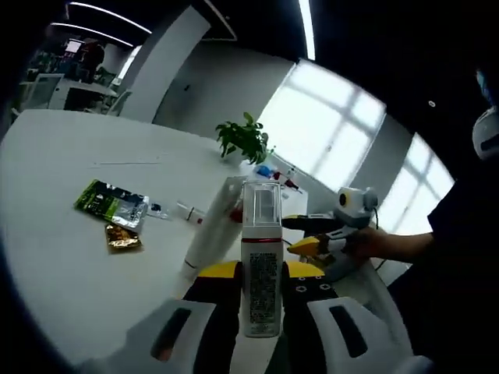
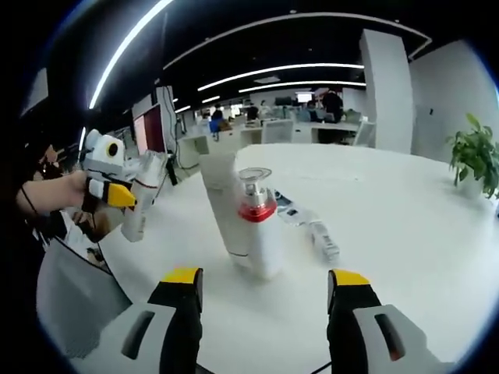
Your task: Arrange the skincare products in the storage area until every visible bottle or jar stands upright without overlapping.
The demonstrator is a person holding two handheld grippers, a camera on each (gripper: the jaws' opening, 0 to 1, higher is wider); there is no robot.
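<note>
Table: a wide white table (image 1: 70, 257) carries the whole scene, in an open office with bright windows on the far side.
Potted plant: a small green plant (image 1: 244, 139) stands at the table's far edge, near the windows; in the right gripper view it (image 2: 474, 160) sits far right.
Tall tube: a white tube (image 2: 224, 204) stands upright on its cap near the middle of the table, just behind the pump bottle and touching or nearly touching it; in the left gripper view it (image 1: 212, 226) rises just left of the held bottle.
Pump bottle on the table: a white bottle with a red collar and clear cap (image 2: 259, 222) stands upright, ahead of the right gripper.
Held bottle: a white bottle with a clear cap and printed label (image 1: 262, 257) stands upright between the left gripper's jaws.
Left gripper: the left gripper (image 1: 260, 290) has its yellow-tipped jaws closed on the held bottle; in the right gripper view it (image 2: 132, 195) appears at left, in a person's hand.
Right gripper: the right gripper (image 2: 265, 290) holds its jaws wide apart with nothing between them, near the pump bottle; in the left gripper view it (image 1: 308, 234) shows at right.
Sachets: a green packet (image 1: 110, 201) and a smaller gold packet (image 1: 122, 237) lie flat on the left of the table.
Small tube: a little white tube (image 2: 323, 238) lies on its side right of the pump bottle.
</note>
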